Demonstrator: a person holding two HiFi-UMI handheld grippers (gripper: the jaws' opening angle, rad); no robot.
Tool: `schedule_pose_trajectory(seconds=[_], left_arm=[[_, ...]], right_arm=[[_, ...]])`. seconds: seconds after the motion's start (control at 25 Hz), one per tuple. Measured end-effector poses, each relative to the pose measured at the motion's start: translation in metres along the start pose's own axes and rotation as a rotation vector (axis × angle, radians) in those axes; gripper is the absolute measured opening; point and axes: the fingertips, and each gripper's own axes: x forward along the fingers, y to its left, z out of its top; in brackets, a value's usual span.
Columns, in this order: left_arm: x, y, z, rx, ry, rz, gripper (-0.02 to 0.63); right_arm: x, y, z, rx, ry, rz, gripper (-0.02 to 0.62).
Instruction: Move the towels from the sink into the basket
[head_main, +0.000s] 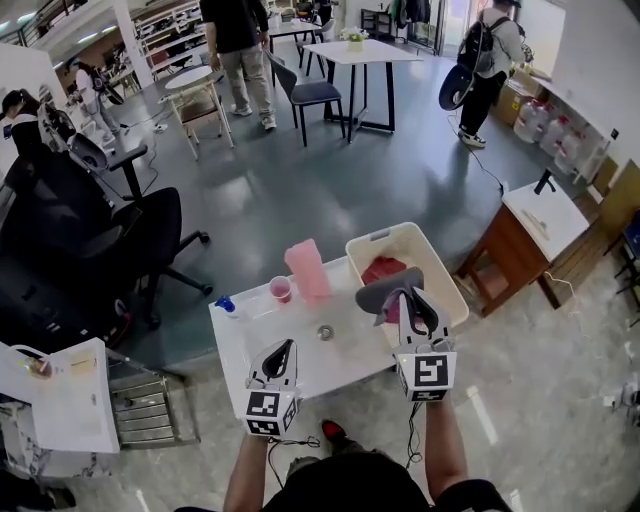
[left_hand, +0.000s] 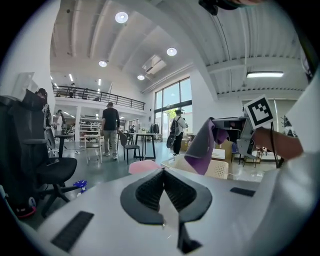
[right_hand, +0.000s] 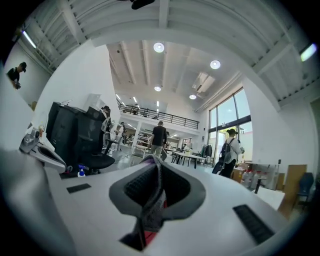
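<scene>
Right gripper (head_main: 412, 300) lifts a grey towel (head_main: 386, 288) with a purple underside, its jaws clamped narrowly on a fold of the fabric, as the right gripper view shows cloth bunched between the ribbed pads (right_hand: 134, 189). In the head view the towel hangs clear of the white sink (head_main: 290, 345) and overlaps the near left rim of the cream basket (head_main: 447, 285), where a red towel (head_main: 382, 267) already lies inside. The left gripper (head_main: 284, 347) hovers over the sink's near edge, its jaws pressed together with nothing between them; its own view looks across at the raised grey towel (left_hand: 201, 148) and the marker cube (left_hand: 260, 111) of the other tool. The sink's drain (head_main: 325, 332) sits bare between the two grippers. A pink cup (head_main: 281, 289) and a taller pink object (head_main: 307, 270) stand at the sink's far edge, just beside the basket. Beyond, people stand among tables and chairs on the grey floor (head_main: 330, 190).
</scene>
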Motion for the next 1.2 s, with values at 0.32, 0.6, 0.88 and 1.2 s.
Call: schedule_pose_trajectory(seconds=[0.32, 0.6, 0.88, 1.2], left_arm=[[0.016, -0.011, -0.012, -0.005, 0.036, -0.041, 0.008], [0.029, -0.03, -0.027, -0.001, 0.075, -0.09, 0.008], [0.033, -0.04, -0.043, -0.009, 0.118, -0.114, 0.008], [0.034, -0.047, -0.062, -0.026, 0.159, -0.126, 0.008]], right_arm=[[-0.008, -0.035, -0.035, 0.011, 0.083, -0.086, 0.053], [-0.018, -0.031, -0.096, 0.048, 0.211, -0.08, 0.054], [-0.026, -0.026, -0.138, 0.101, 0.3, -0.076, 0.054], [-0.029, -0.022, -0.172, 0.136, 0.385, -0.076, 0.054]])
